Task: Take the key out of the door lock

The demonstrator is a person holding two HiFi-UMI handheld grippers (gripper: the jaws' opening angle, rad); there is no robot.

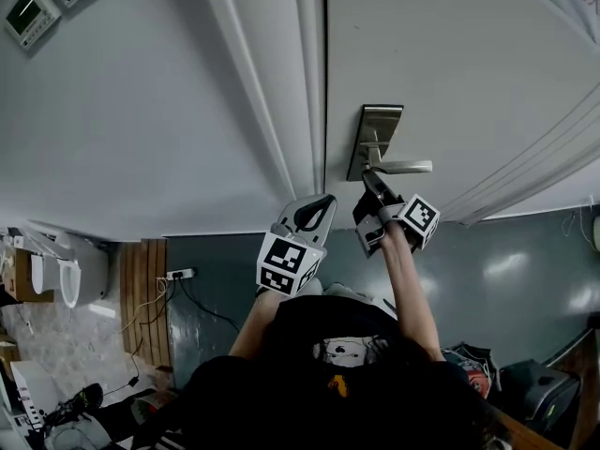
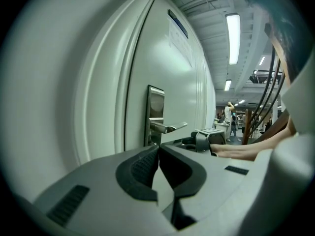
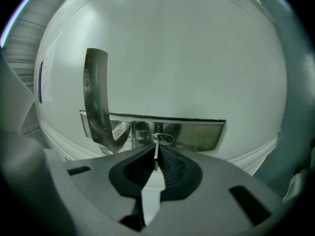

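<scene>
A thin silver key (image 3: 156, 150) sticks out of the lock cylinder (image 3: 163, 139) in the steel lock plate (image 3: 197, 134) on the white door (image 1: 450, 73). My right gripper (image 3: 156, 156) is shut on the key, with its pads pressed on both flat sides just in front of the cylinder. In the head view this gripper (image 1: 369, 178) reaches up under the lever handle (image 1: 405, 167) below the plate (image 1: 380, 125). My left gripper (image 1: 317, 212) hangs left of it, away from the door, shut with nothing in it (image 2: 158, 150).
The lever handle (image 3: 96, 100) juts out close to the left of my right gripper's jaws. The door frame (image 1: 272, 82) runs beside the door's edge. Wooden slats (image 1: 145, 298) and cables lie on the floor at the left, bags (image 1: 469, 364) at the right.
</scene>
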